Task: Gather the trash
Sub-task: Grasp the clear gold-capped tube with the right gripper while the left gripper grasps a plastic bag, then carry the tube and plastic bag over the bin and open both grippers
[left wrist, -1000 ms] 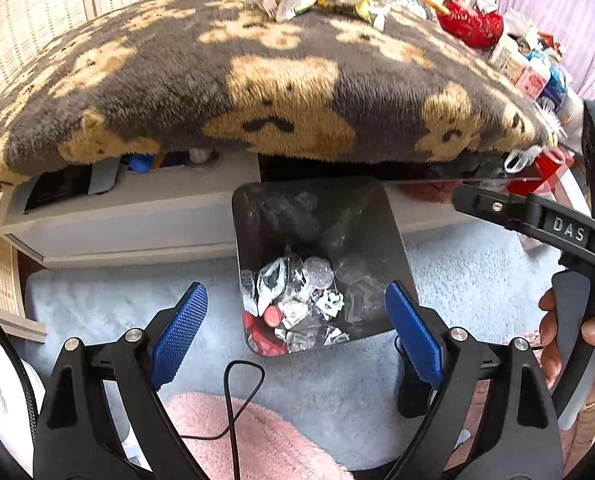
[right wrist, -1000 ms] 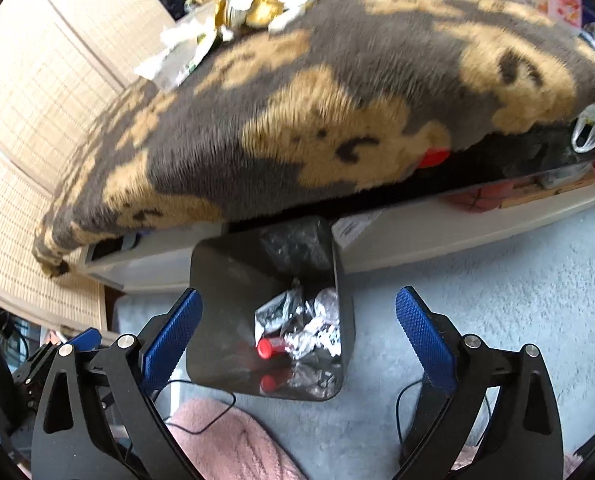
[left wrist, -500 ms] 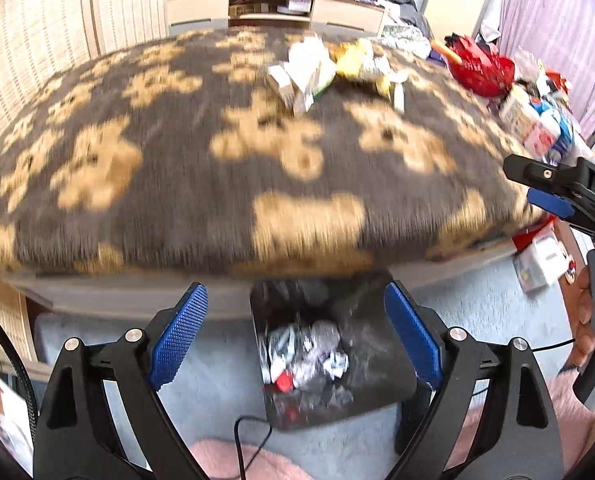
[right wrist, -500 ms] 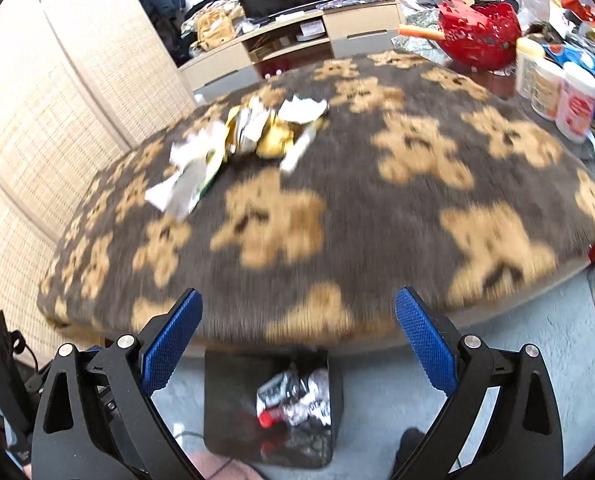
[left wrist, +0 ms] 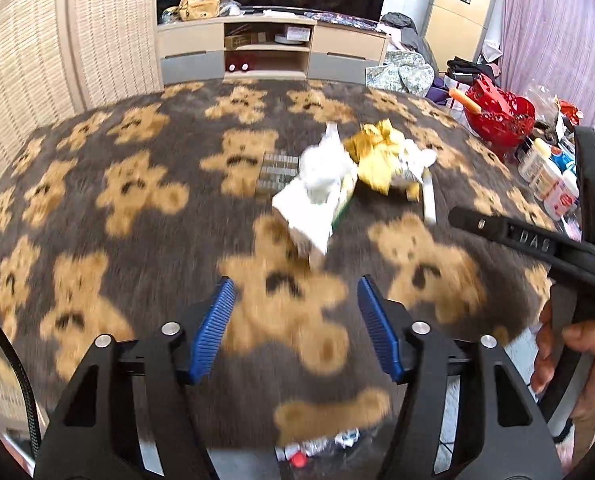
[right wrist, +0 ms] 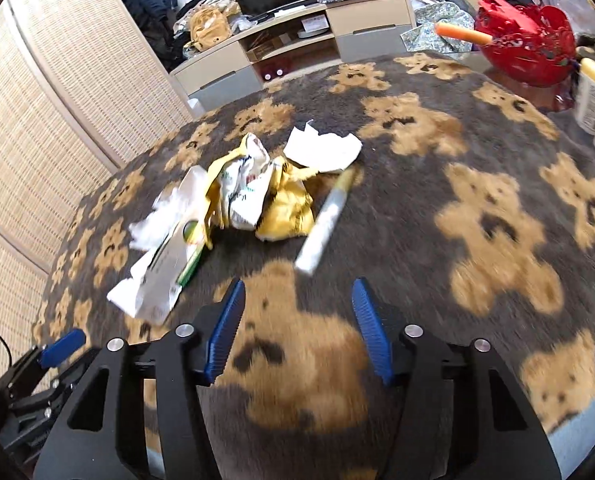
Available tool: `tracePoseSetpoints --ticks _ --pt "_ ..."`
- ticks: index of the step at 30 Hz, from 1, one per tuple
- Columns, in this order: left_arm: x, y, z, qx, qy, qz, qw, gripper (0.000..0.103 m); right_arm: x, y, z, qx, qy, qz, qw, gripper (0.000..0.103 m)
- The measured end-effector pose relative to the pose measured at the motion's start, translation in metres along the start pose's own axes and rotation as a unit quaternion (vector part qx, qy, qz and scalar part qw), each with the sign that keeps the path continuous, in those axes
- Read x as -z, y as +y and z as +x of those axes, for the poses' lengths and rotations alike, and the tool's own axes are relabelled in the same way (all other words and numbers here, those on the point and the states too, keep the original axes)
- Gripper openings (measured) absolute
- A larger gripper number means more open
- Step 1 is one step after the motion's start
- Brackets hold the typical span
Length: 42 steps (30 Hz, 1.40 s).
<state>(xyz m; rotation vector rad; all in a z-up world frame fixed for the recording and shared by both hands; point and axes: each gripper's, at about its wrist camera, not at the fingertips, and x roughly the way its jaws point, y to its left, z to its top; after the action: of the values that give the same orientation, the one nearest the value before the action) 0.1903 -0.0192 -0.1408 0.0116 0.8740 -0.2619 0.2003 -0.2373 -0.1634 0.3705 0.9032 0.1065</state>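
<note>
A pile of wrappers (right wrist: 257, 196) lies on the blanket (right wrist: 437, 208), a paper stick (right wrist: 325, 220) just right of it.

I count two grippers: my left gripper (left wrist: 293, 320) and my right gripper (right wrist: 297, 322), each with two blue pads, four pads in all. On the one bear-print blanket (right wrist: 437, 208) I see one crumpled yellow wrapper (right wrist: 285, 204), one white stick packet (right wrist: 325, 224), one torn white paper (right wrist: 323, 150) and one flattened white carton (right wrist: 161, 268). One red basket (right wrist: 525, 50) holds one orange carrot (right wrist: 461, 34). Below the edge, one bin (left wrist: 317, 446).
</note>
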Motion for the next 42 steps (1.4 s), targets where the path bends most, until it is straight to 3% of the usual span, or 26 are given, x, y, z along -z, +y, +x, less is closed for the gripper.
tracePoseSetpoints --ticks 8,15,19,24,26,32,38,42 --pt "-0.044 -0.008 0.03 0.006 -0.012 0.006 0.9999 0.052 -0.014 0.003 0.028 0.007 0.014 -0.01 1.0 0.043" --pt "-0.066 -0.018 0.053 0.014 -0.007 0.012 0.9998 0.046 -0.018 -0.002 0.044 0.01 0.02 -0.007 1.0 0.042" --pt "-0.071 -0.023 0.066 0.024 0.006 0.017 0.9996 0.023 -0.016 -0.001 0.051 0.019 0.021 -0.016 0.999 0.035" --pt "-0.069 -0.023 0.071 0.023 0.014 0.022 0.9994 0.01 -0.014 -0.002 0.05 0.041 0.019 -0.031 0.998 0.02" --pt "-0.066 -0.022 0.068 0.02 0.014 0.025 0.9994 0.008 -0.014 -0.005 0.05 0.048 0.022 -0.027 0.998 0.016" --pt "-0.058 -0.021 0.047 0.013 0.008 0.029 0.9994 0.006 -0.005 -0.013 0.037 0.047 0.037 -0.019 0.998 0.015" --pt "-0.045 -0.022 0.007 0.013 -0.008 0.028 0.9995 0.006 0.02 -0.021 0.015 0.033 0.049 0.0 0.998 0.015" --pt "-0.031 -0.025 -0.018 0.012 -0.01 0.027 0.9995 0.006 0.043 -0.015 0.0 0.047 0.047 -0.024 0.998 0.015"
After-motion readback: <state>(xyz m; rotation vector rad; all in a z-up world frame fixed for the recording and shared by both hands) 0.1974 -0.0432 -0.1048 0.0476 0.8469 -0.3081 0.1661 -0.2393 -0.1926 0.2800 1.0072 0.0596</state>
